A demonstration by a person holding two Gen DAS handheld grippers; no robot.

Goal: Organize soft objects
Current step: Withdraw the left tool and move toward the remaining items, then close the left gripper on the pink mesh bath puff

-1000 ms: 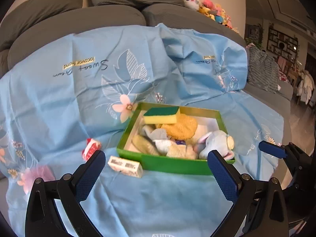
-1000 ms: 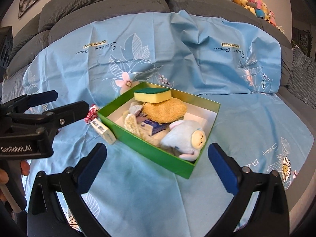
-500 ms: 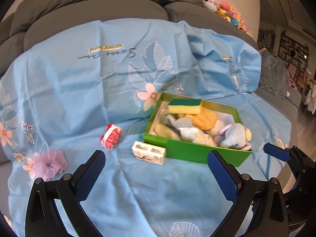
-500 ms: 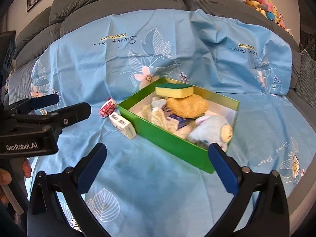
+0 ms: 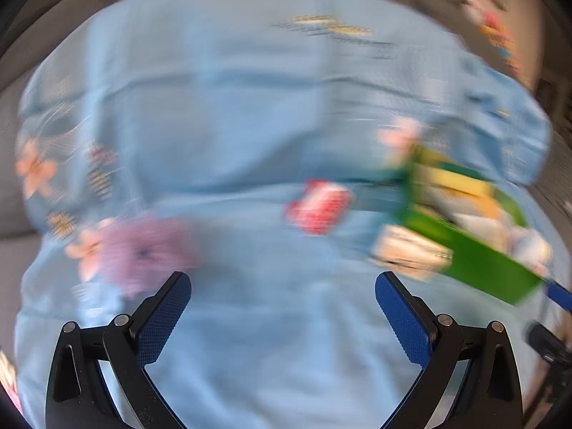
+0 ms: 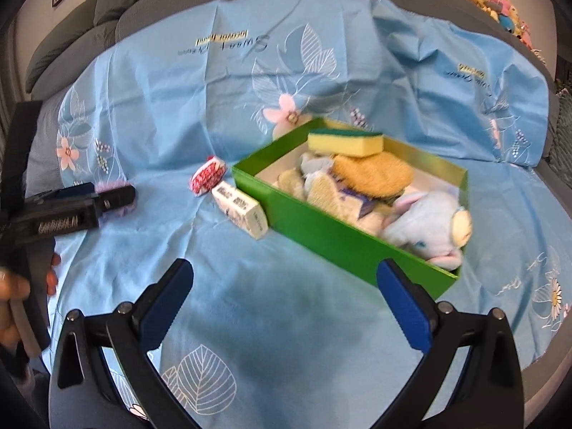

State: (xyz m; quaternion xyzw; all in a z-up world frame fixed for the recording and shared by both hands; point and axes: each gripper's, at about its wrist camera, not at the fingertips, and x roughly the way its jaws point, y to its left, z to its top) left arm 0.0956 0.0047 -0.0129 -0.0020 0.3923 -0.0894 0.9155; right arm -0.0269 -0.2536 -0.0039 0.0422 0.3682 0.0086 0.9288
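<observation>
On the grey sofa (image 6: 150, 3), a light blue floral bedsheet (image 6: 221, 114) is lying spread out, and a green rectangular cardboard box (image 6: 343, 239) is sitting on it, right of centre in the right wrist view. Inside the box, a yellow sponge with a green scouring top (image 6: 345, 142) is resting above a round orange knitted pad (image 6: 373, 175), and a pale blue plush toy (image 6: 429, 228) is lying in the near right corner among other soft pieces too jumbled to tell apart. Just beside the box's left wall, a small white printed carton (image 6: 241, 211) is lying, with a red-and-white checked soft item (image 6: 207, 175) just beyond it on the sheet. Further left, a fluffy lilac scrunchie (image 5: 143, 250) is lying well apart from the box; the left wrist view is showing it heavily blurred, a little beyond that tool's left fingertip.

The left gripper (image 5: 282, 300) is hovering over bare sheet with its blue-padded jaws spread wide, nothing between them. From the right wrist view it is showing at the far left, a hand (image 6: 14, 296) wrapped round its handle. The right gripper (image 6: 284, 286) is also gaping wide and holding nothing, its right finger overlapping the box's near wall in the view.
</observation>
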